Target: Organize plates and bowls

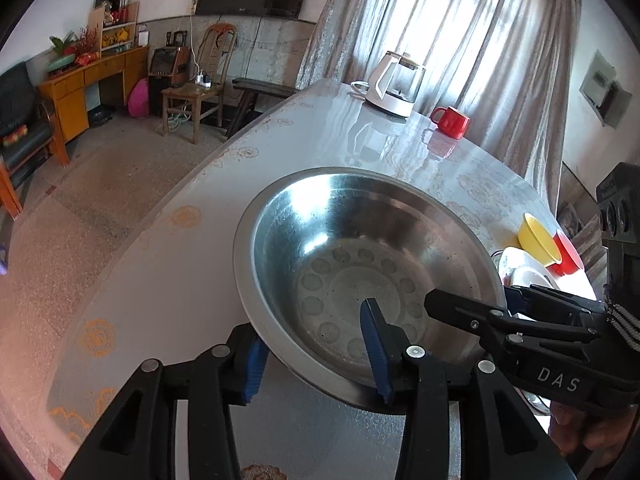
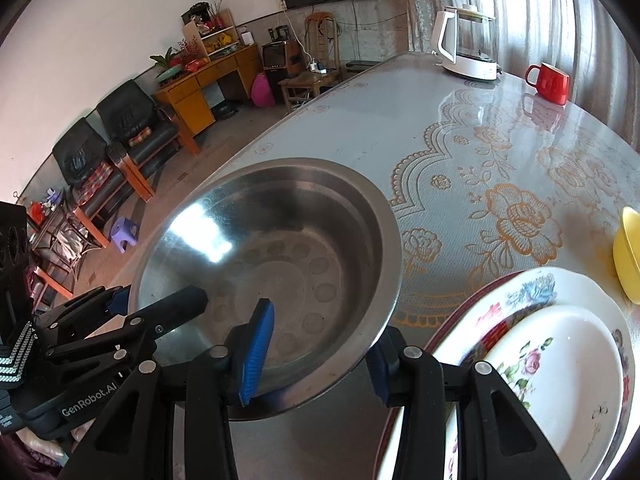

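Kettle (image 1: 396, 84), red mug (image 1: 451, 121), plates (image 2: 552, 368), yellow bowl (image 2: 629, 256)

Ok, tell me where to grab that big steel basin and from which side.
Take the steel basin by its flat, turned-out rim, from the near edge, one finger inside and one outside the wall. The bowl is too wide to span and its wall slopes smooth, so only the rim gives purchase. Both the left hand-held gripper and right hand-held gripper already straddle that near rim side by side.
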